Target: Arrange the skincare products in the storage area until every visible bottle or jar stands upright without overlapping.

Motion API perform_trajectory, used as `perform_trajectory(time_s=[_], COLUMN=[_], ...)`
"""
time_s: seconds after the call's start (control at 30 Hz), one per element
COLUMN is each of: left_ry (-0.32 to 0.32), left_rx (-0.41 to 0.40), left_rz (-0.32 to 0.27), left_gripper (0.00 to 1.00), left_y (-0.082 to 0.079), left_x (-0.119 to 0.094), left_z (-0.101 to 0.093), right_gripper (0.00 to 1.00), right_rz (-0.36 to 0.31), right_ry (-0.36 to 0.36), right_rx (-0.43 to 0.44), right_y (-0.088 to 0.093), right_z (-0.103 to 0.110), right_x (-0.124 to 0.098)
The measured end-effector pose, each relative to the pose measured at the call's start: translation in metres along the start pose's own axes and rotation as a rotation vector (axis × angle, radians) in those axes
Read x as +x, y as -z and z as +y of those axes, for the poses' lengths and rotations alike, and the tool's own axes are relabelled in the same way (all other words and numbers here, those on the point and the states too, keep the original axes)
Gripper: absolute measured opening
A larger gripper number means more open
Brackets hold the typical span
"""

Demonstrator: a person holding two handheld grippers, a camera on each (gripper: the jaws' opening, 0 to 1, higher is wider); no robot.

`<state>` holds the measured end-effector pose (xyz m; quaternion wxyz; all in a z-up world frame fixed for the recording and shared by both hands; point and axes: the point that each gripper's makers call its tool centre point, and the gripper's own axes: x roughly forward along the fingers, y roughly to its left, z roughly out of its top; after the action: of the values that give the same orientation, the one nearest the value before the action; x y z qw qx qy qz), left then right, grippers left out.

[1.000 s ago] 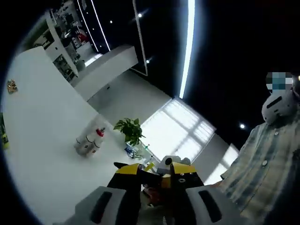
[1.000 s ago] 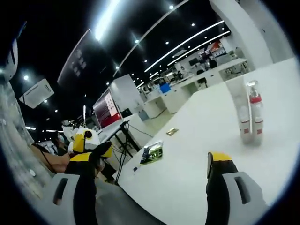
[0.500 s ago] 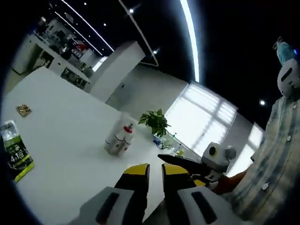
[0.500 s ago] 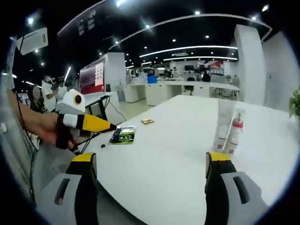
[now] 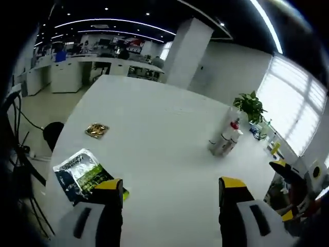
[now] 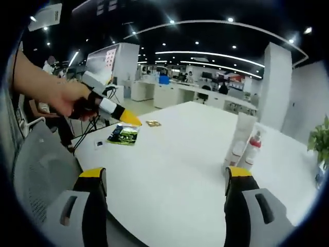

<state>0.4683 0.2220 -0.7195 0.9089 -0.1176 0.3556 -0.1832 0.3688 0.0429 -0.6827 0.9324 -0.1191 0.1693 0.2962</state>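
- The skincare products point(image 5: 224, 141) stood as a tight upright cluster far out on the white worktop point(image 5: 154, 139), near its far edge; in the right gripper view the same cluster point(image 6: 242, 145) sat right of centre.
- The cluster looked like a tall pale tube point(image 6: 240, 135) and a smaller pump bottle with a red collar point(image 6: 253, 149), touching or nearly so. Judged as light, stiff plastic with smooth, slippery walls, tall and narrow, so easily toppled.
- The best hold seemed to be low to mid body, squeezed gently across the width, never at the pump head.
- The left gripper point(image 5: 169, 186) had its jaws spread wide with nothing between them; the right gripper point(image 6: 163, 177) was likewise spread and empty, well short of the products.
- The left gripper view showed a green-and-dark sachet point(image 5: 85, 172) near the jaws, a small gold packet point(image 5: 96, 130) and a potted plant point(image 5: 250, 107) behind the cluster.
- The right gripper view showed a hand point(image 6: 64, 98) holding the left gripper over the worktop's near corner, beside the sachet point(image 6: 124, 135).
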Motion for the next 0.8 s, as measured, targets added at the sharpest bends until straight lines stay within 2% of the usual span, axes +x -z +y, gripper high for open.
perform_trajectory(time_s=[0.1, 0.13, 0.2, 0.3, 0.33, 0.4, 0.5, 0.7, 0.77, 0.8], left_ry=[-0.07, -0.103, -0.145, -0.211, -0.231, -0.312, -0.379, -0.475, -0.507, -0.543], left_rx=[0.023, 0.038, 0.044, 0.032, 0.028, 0.011, -0.017, -0.068, -0.087, -0.092], left_rz=[0.006, 0.026, 0.036, 0.053, 0.056, 0.05, 0.064, 0.131, 0.129, 0.13], left_gripper=[0.94, 0.95, 0.97, 1.0, 0.99, 0.99, 0.99, 1.0, 1.0, 0.99], left_y=[-0.004, -0.004, -0.005, -0.004, -0.004, -0.005, -0.002, 0.007, 0.007, 0.006], left_x=[0.004, 0.005, 0.007, 0.009, 0.009, 0.008, 0.008, 0.017, 0.018, 0.015], left_z=[0.017, 0.026, 0.036, 0.053, 0.058, 0.076, 0.09, 0.118, 0.129, 0.137], right_gripper=[0.97, 0.98, 0.97, 0.96, 0.96, 0.95, 0.95, 0.92, 0.92, 0.92], right_rz=[0.033, 0.043, 0.061, 0.052, 0.052, 0.057, 0.066, 0.053, 0.055, 0.053], right_ry=[0.036, 0.063, 0.06, 0.065, 0.065, 0.068, 0.078, 0.1, 0.112, 0.118], right_rx=[0.004, -0.003, 0.011, 0.002, 0.0, -0.018, -0.032, -0.036, -0.048, -0.052], right_y=[0.006, 0.008, 0.012, 0.01, 0.01, 0.011, 0.013, 0.01, 0.011, 0.011], right_z=[-0.009, -0.014, -0.015, -0.015, -0.015, -0.014, -0.016, -0.021, -0.023, -0.024], right_x=[0.001, 0.001, 0.002, 0.001, 0.001, 0.001, 0.001, -0.001, -0.002, -0.002])
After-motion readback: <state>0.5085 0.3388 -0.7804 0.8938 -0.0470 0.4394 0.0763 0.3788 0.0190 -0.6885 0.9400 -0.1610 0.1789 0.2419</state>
